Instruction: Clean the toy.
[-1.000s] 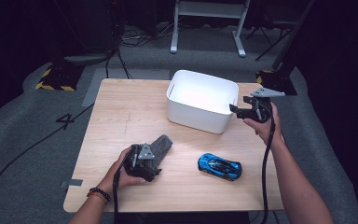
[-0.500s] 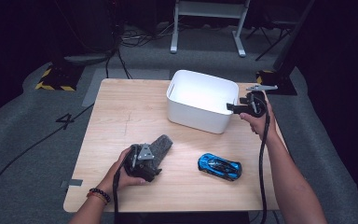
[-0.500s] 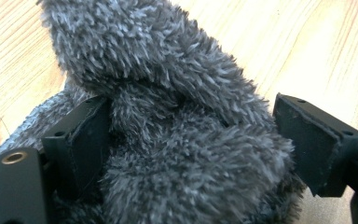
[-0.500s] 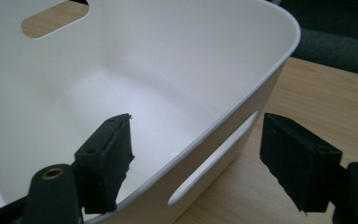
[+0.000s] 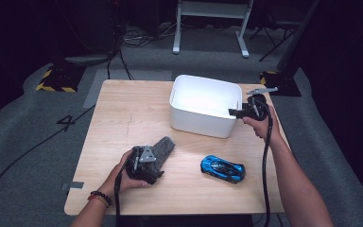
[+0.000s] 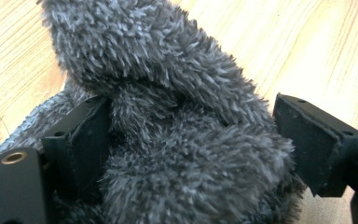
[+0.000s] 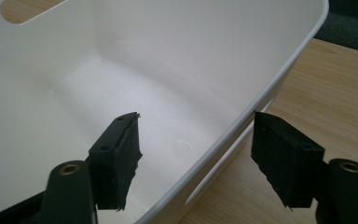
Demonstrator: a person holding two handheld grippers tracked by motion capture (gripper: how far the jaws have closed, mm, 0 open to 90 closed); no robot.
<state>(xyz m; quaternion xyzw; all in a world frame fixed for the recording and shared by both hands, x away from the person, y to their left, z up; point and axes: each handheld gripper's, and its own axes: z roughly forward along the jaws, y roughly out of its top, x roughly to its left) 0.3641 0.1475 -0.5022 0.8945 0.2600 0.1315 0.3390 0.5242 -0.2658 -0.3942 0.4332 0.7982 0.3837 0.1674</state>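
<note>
2 grippers: the left gripper (image 6: 186, 154) pinches the fuzzy grey cloth (image 6: 177, 93); the right gripper (image 7: 196, 154), jaws just closing, straddles the white plastic bin's (image 7: 242, 116) rim unpressed.

My high view looks forward and down from above the near edge of the surface (image 5: 123, 113), far enough back to take in all of it, with the white bin (image 5: 203, 113) toward its far right. The camera riding my left tongs (image 6: 186, 149) sits very close over the grey fuzzy cloth (image 6: 168, 93), near-left of the bin. The one on my right tongs (image 7: 196, 158) peers closely along them into the bin (image 7: 121, 70) across its wall, so it shares the bin's right side with the high view.
</note>
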